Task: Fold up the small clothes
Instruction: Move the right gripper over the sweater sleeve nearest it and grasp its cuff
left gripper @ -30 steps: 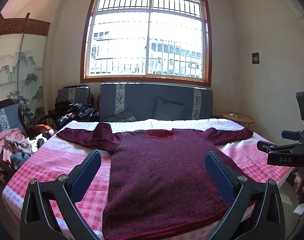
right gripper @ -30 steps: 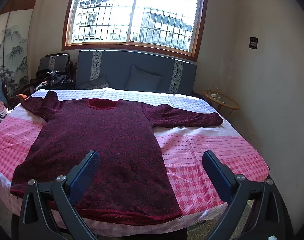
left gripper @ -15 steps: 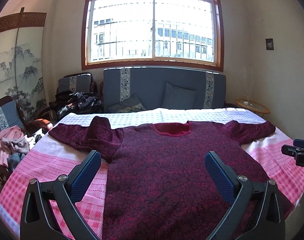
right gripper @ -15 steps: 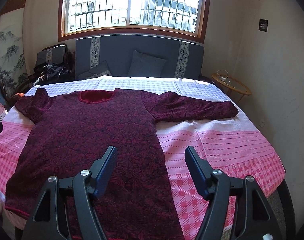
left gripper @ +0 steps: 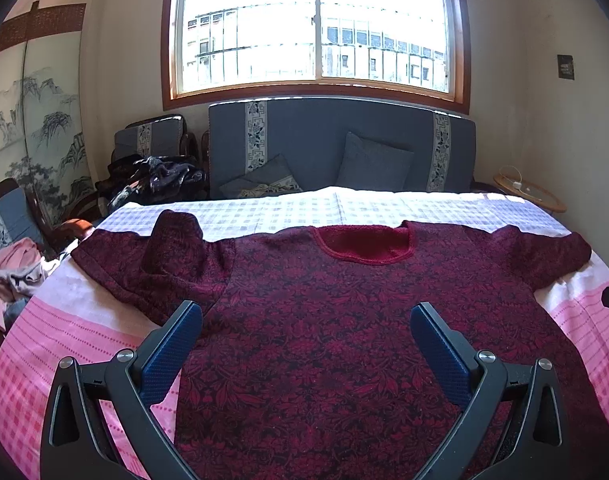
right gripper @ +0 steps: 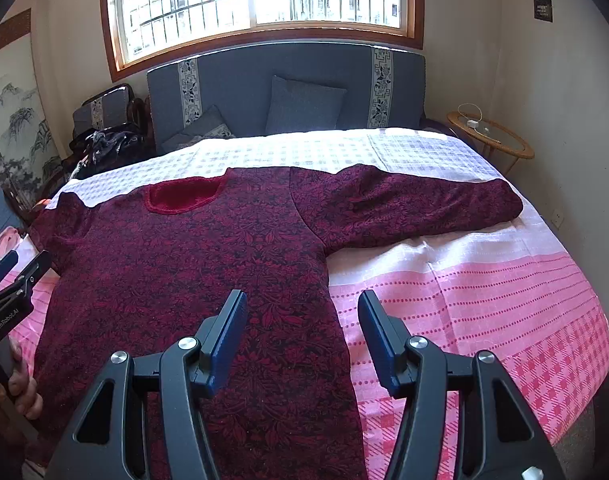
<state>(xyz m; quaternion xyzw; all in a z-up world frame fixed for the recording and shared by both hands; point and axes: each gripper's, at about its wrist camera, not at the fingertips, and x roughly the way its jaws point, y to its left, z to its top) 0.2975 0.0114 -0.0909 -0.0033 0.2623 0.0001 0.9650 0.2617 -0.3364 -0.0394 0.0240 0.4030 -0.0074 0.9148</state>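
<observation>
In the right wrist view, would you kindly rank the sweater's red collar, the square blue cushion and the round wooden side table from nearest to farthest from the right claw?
1. Red collar of the sweater, ahead and left of the right claw, on the bed.
2. Square blue cushion, straight ahead on the sofa behind the bed.
3. Round wooden side table, far right by the wall; roughly level with the cushion, too close to call.

Counted: one dark red floral-patterned knitted sweater [left gripper: 344, 320], two long sleeves; one pink-and-white checked bedcover [right gripper: 484, 300]; two black two-finger grippers with blue pads [left gripper: 306, 312] [right gripper: 302, 300]; two grey square cushions [left gripper: 374, 160]; one round wooden side table [right gripper: 492, 140]; one barred window [left gripper: 316, 28].
</observation>
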